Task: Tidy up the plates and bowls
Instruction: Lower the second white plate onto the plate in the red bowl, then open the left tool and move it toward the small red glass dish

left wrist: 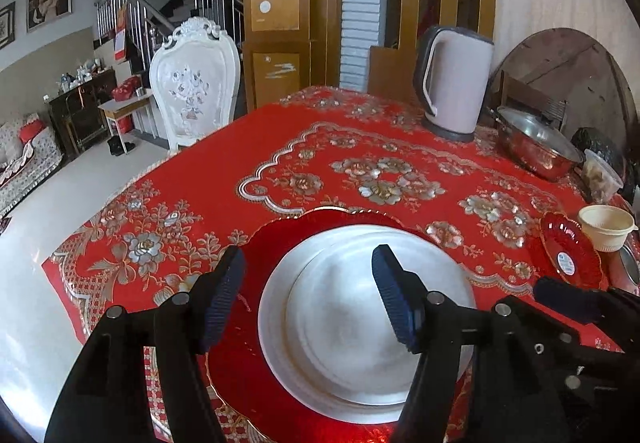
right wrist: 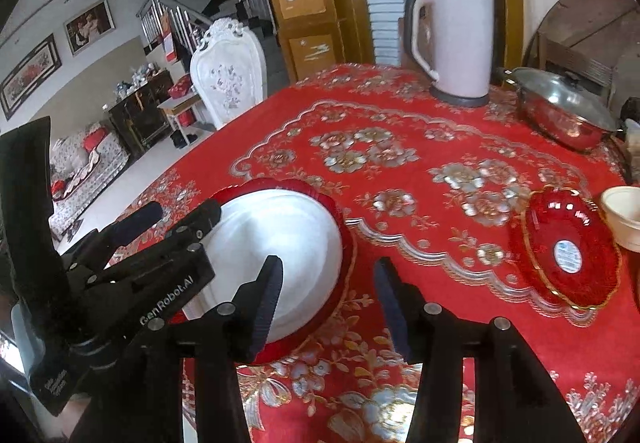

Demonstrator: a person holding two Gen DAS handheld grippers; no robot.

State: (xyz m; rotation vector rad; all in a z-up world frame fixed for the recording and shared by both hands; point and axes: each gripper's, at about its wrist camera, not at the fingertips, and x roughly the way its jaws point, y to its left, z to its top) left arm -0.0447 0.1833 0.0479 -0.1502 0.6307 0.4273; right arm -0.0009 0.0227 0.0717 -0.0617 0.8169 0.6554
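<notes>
White plates (left wrist: pixel 360 327) seen stacked on large red plate (left wrist: pixel 236 371), near counter (left wrist: pixel 400 147) edge. Left gripper (left wrist: pixel 308 295) held above, fingers spread, empty. Right gripper (right wrist: pixel 328 307) likewise. Small red dish (right wrist: pixel 568 247), cream bowl (right wrist: pixel 624 215) not yet gathered.

We see a white plate (left wrist: pixel 360 323) lying flat, face up, stacked on a large red scalloped plate (left wrist: pixel 240 355) on the worktop (left wrist: pixel 360 147). Well apart to that stack's right, a small red gold-rimmed dish (right wrist: pixel 568 251) lies flat, with a cream bowl (left wrist: pixel 606 227) upright just beyond the dish.
</notes>
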